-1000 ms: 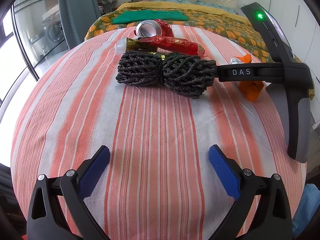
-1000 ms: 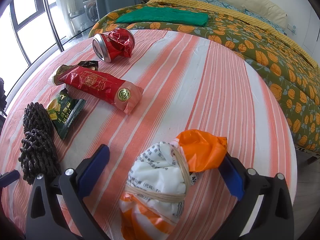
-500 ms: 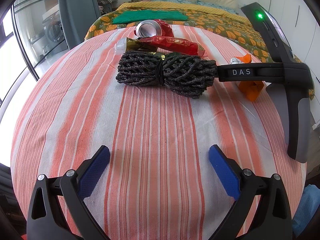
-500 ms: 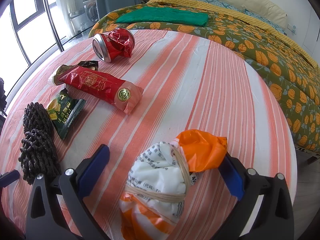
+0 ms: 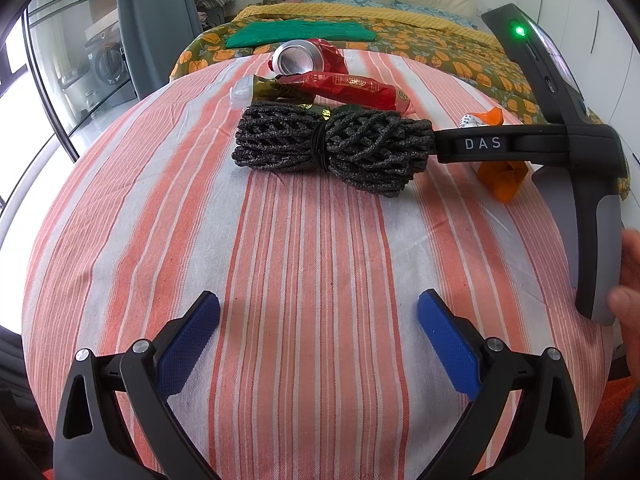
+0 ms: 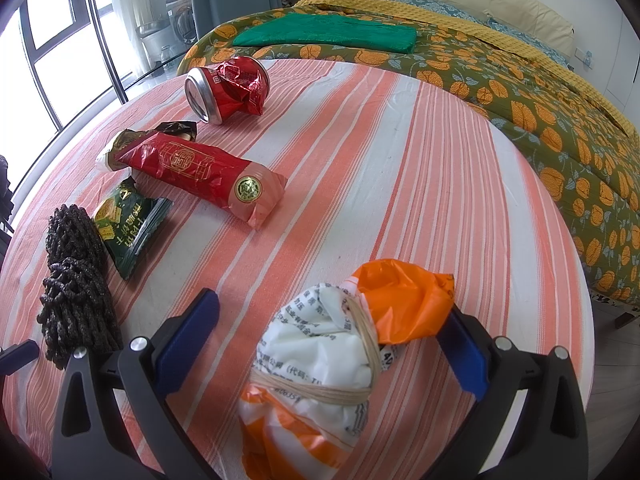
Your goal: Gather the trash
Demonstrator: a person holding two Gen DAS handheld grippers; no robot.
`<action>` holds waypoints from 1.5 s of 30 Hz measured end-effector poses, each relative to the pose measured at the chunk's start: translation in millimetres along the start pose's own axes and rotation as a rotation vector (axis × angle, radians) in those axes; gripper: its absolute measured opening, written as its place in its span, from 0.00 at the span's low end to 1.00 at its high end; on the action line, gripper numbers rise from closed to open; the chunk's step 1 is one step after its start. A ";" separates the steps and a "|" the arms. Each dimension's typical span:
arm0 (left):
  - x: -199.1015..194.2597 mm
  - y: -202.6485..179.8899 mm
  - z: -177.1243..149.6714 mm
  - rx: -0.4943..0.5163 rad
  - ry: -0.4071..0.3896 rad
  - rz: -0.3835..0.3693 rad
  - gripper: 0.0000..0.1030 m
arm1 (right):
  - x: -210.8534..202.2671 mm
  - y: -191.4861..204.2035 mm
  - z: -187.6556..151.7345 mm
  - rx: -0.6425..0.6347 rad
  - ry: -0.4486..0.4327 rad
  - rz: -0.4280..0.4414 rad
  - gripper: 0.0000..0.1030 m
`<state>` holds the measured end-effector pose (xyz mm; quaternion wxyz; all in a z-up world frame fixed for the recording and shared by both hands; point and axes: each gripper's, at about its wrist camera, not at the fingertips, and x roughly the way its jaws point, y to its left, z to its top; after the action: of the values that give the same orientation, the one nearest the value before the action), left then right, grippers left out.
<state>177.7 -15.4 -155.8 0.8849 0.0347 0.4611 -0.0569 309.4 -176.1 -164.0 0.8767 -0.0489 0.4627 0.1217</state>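
Note:
On the round striped table (image 5: 320, 240) my left gripper (image 5: 319, 312) is open over bare cloth, short of a dark rope bundle (image 5: 332, 146). Behind the bundle lie a red wrapper (image 5: 348, 88) and a crushed red can (image 5: 304, 56). My right gripper (image 6: 332, 320) is open around a white and orange plastic bag (image 6: 320, 356) tied with a rubber band; the bag lies between the pads, its orange end hiding the right pad's tip. Farther off are the red wrapper (image 6: 200, 172), a green wrapper (image 6: 128, 228), the can (image 6: 228, 88) and the rope bundle (image 6: 76, 280).
A bed with a floral cover (image 6: 520, 92) and a folded green cloth (image 6: 328, 34) stands just beyond the table. Windows (image 6: 52, 52) and a grey curtain (image 5: 140, 20) are at the left. A hand (image 5: 628, 272) shows by the right tool's handle (image 5: 592, 240).
A hand has come into view at the right edge of the left wrist view, next to the right tool's handle. Grippers and trash have not moved.

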 end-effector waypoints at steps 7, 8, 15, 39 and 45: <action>-0.2 -0.3 0.0 0.000 0.001 0.000 0.95 | 0.2 0.1 -0.3 0.005 0.000 -0.001 0.96; -0.2 -0.5 -0.1 0.000 0.001 0.000 0.95 | 0.3 0.5 0.1 0.008 0.001 -0.003 0.96; -0.2 -0.2 -0.5 -0.001 0.001 0.001 0.95 | -30.2 -18.7 -18.5 0.065 -0.006 0.077 0.95; 2.9 -37.0 82.9 -0.209 -0.119 0.100 0.95 | -71.2 -27.0 -89.4 0.070 -0.075 0.141 0.90; -9.2 2.8 54.8 -0.180 -0.072 0.168 0.95 | -70.9 -24.4 -90.3 0.059 -0.073 0.128 0.91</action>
<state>217.3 -18.3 -116.8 0.9021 -0.0084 0.4275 0.0576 205.1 -229.5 -157.4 0.8845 0.0110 0.4359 0.1656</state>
